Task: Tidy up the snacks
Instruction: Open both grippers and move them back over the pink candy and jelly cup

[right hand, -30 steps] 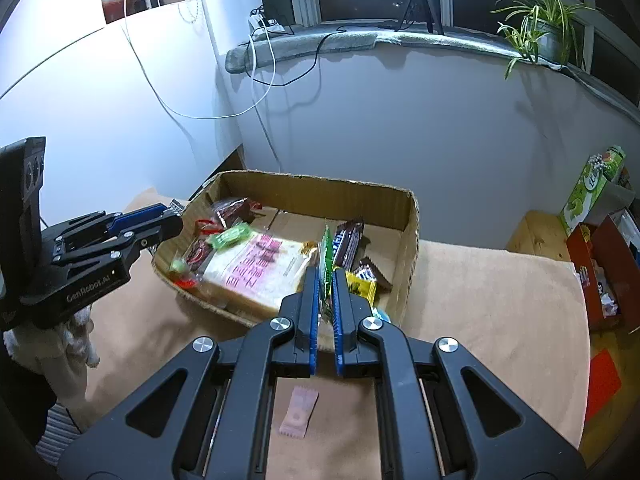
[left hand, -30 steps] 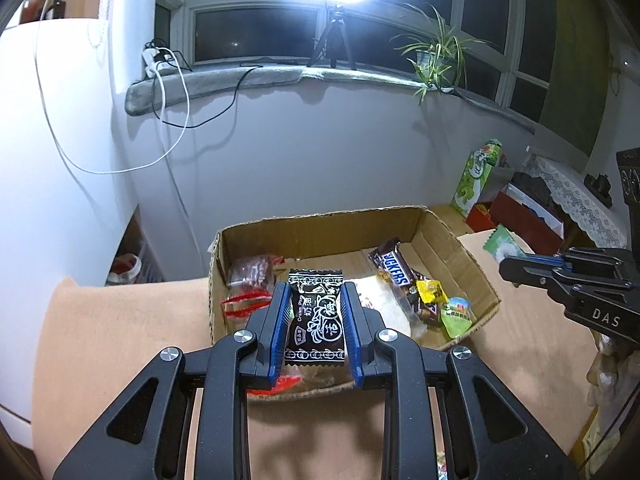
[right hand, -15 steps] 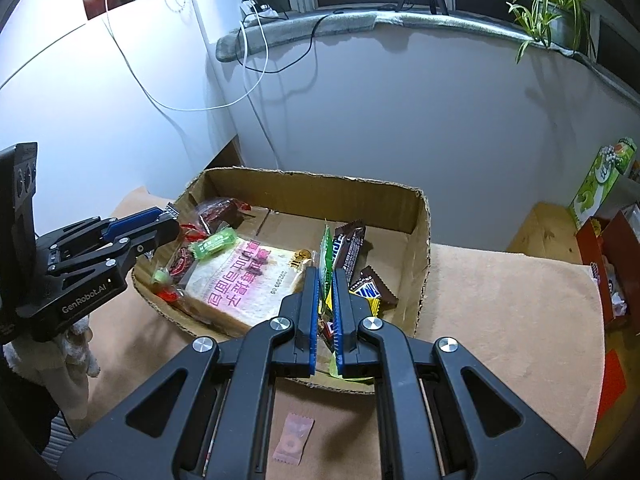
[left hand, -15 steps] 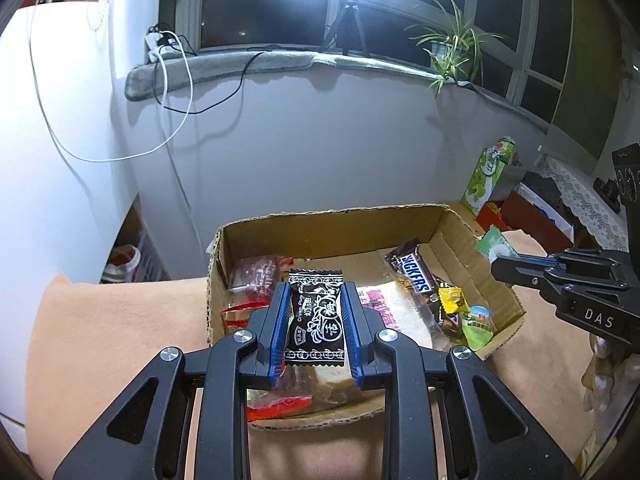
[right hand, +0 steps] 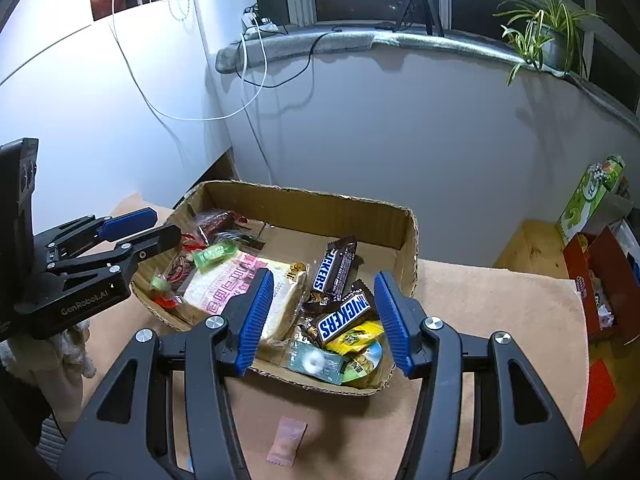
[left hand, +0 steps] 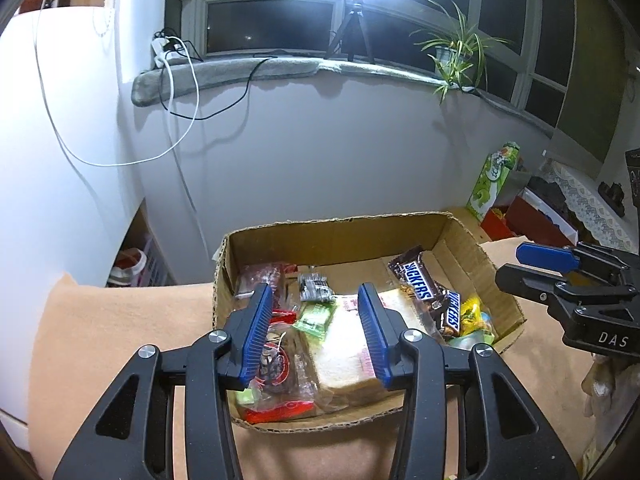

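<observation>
A cardboard box on the tan cloth holds several snacks: Snickers bars, a wrapped bread slice, red and green packets. My left gripper hangs over the box's left half, its jaws opening with nothing between them. A black packet lies on the box floor beyond it. My right gripper hangs over the near right corner, jaws also opening and empty. A pale green packet lies in that corner below it.
A pink wrapped candy lies on the cloth in front of the box. A green carton and a red box stand off to the right. A white cabinet and a wall with hanging cables stand close behind.
Both grippers have opened. The black packet has dropped from the left jaws into the box, and the thin green packet has left the right jaws.
</observation>
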A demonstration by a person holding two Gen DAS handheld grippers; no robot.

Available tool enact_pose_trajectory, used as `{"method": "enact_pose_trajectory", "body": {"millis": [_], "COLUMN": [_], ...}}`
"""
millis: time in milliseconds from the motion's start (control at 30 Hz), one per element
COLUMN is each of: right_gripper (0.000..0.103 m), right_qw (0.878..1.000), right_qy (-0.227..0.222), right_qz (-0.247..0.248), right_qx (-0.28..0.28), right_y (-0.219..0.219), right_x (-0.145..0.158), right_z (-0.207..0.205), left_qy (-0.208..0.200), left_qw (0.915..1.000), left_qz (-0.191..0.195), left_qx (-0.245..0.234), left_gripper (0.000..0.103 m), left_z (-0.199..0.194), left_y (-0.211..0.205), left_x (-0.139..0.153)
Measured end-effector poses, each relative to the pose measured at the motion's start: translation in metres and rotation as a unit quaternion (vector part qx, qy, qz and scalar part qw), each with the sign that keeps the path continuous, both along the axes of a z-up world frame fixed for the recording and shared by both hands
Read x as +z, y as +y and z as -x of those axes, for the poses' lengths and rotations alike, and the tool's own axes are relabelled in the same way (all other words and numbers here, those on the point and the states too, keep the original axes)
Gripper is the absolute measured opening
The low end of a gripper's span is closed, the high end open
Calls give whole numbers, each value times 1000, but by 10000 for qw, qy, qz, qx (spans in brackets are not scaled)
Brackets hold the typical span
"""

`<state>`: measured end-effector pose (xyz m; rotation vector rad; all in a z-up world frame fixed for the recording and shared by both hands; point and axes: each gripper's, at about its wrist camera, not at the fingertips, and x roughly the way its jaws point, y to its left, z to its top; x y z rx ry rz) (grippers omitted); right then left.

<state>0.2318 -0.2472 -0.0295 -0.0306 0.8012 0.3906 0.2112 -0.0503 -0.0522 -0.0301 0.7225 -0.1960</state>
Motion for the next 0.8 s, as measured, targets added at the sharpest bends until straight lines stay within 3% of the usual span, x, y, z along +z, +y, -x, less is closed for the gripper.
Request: {"method": "enact_pose_trajectory", "body": {"millis": [133, 200, 267, 500, 800], "right_gripper": [58, 68, 71, 71, 71], "right_qw": [10000, 10000, 9999, 9998, 9985], "right_qy": [-67, -83, -100, -166, -365], "right_qz": [-4, -4, 9, 73, -313], "right_qx": [-8, 0, 26, 60, -264], "right_y": [0, -1, -1, -5, -37], "right_x": [6, 8, 10, 14, 12], "right_z": [6, 10, 15, 37, 71], "left_qy": [-28, -51, -82, -157, -134], "left_qw": [10000, 10000, 10000, 9999, 9998], "left_qz": [18, 17, 17, 34, 131], "left_qx": [-14, -22, -26, -40, -100], "left_gripper": [43, 43, 43, 43, 43], "left_z": [4, 6, 11, 26, 59], "left_y": [-1, -1, -2, -4, -5], "left_x": [4, 6, 9, 16, 13]}}
